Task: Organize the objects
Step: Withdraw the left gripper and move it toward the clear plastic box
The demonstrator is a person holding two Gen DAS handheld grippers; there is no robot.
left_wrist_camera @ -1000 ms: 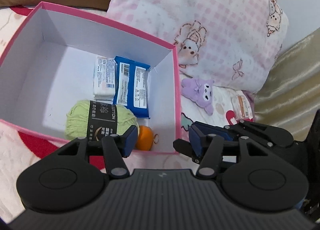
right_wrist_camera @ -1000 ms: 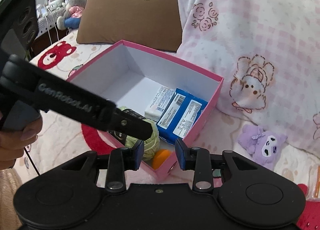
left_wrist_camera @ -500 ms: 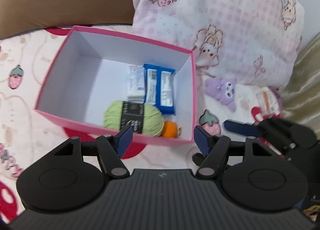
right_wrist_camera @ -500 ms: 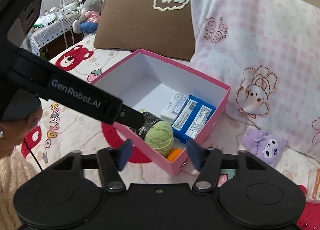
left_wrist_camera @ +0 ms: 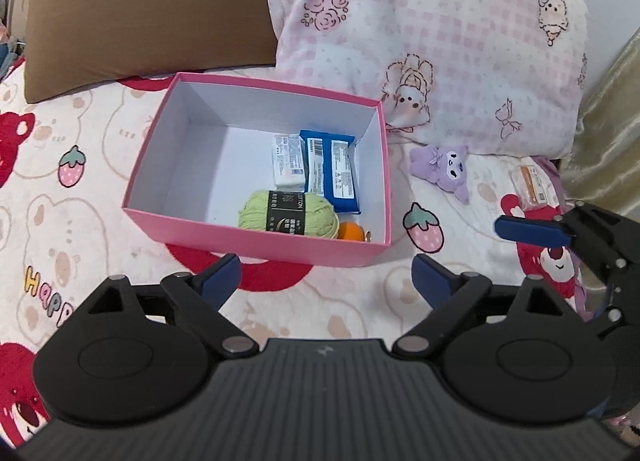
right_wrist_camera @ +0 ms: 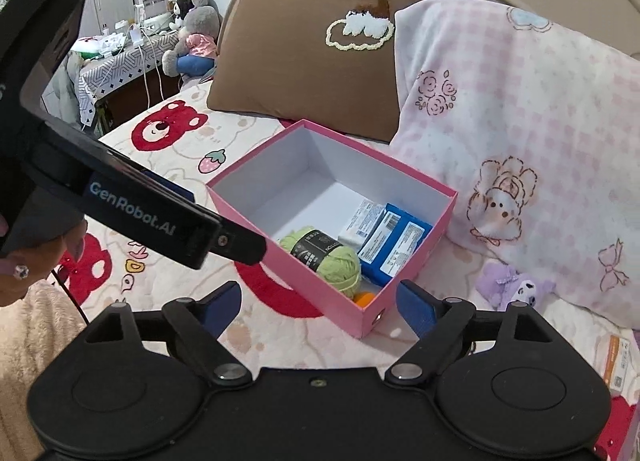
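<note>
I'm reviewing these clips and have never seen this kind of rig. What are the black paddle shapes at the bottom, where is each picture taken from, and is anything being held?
There is no robot here. A person holds a two-finger gripper in each hand, and each carries a wide-angle camera looking along its fingers. The black shapes are each gripper's own body.

The left wrist view shows the left gripper; the right wrist view shows the right gripper. Both have jaws opening, with nothing between them.

On the bed lies a pink box holding green yarn, a blue packet, a white packet and a small orange thing. Outside it, on the bedcover beside the pink pillow, are a purple plush toy and a small orange-and-white pack.
</note>
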